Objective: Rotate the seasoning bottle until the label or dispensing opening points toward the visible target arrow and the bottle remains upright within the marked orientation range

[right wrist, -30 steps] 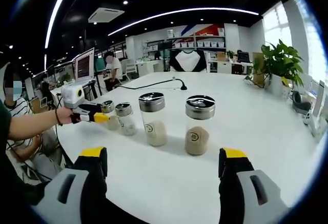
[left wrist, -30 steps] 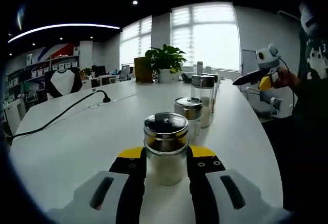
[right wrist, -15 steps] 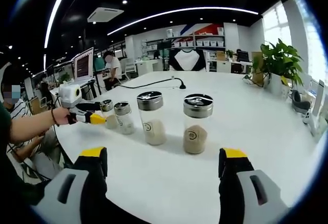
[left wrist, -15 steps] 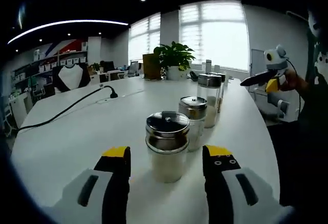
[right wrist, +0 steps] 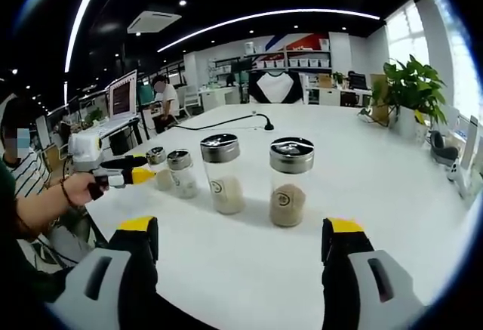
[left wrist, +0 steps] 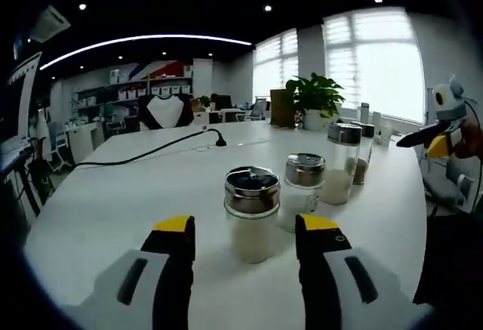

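**Bottle released, upright**

Left gripper [left wrist: 244, 232] jaws are spread apart; the seasoning bottle [left wrist: 251, 213] is stood upright just ahead between the tips, untouched. Right gripper [right wrist: 240, 238] is held wide open, with the tall bottles [right wrist: 291, 181] on the white table [right wrist: 392, 186] well ahead.

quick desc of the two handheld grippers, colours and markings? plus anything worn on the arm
Both grippers, left gripper and right gripper: grey bodies with dark slots, black jaws capped in yellow. In the right gripper view the left one has a white housing. The person's wrist wears a dark band.
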A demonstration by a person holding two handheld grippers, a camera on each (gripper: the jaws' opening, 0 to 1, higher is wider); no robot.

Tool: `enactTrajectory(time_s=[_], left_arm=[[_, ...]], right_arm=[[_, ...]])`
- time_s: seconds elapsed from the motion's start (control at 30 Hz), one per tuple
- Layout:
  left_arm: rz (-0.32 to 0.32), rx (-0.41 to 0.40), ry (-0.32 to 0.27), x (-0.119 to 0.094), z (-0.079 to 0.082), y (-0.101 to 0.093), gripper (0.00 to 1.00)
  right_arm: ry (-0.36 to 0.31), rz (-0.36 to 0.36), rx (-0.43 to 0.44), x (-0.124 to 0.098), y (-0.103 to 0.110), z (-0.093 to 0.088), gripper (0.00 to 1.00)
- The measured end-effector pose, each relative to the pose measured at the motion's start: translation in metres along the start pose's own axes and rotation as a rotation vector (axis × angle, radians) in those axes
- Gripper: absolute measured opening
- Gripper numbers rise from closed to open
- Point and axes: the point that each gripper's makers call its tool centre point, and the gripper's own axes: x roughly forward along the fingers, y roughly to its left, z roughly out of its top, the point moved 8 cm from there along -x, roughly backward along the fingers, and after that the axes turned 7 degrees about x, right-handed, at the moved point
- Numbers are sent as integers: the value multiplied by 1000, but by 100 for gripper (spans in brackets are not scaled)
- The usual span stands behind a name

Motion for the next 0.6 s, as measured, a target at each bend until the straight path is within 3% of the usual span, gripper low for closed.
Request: enactTrajectory(time_s=[0.1,0.23,0.53,0.6], left_arm=[[93,-74,37,4,-4,0,53],[150,-129,25,9,-4,-1,53],[223,-124,29,19,0,-9,52],[228,-116,1,21,3,-11,50]], right_arm=[[1,-1,3,0,0,-1,91],[2,-1,4,0,0,-1,91],[5,1,11,-1,0,-2,91],[4,0,10,-1,0,-2,91]])
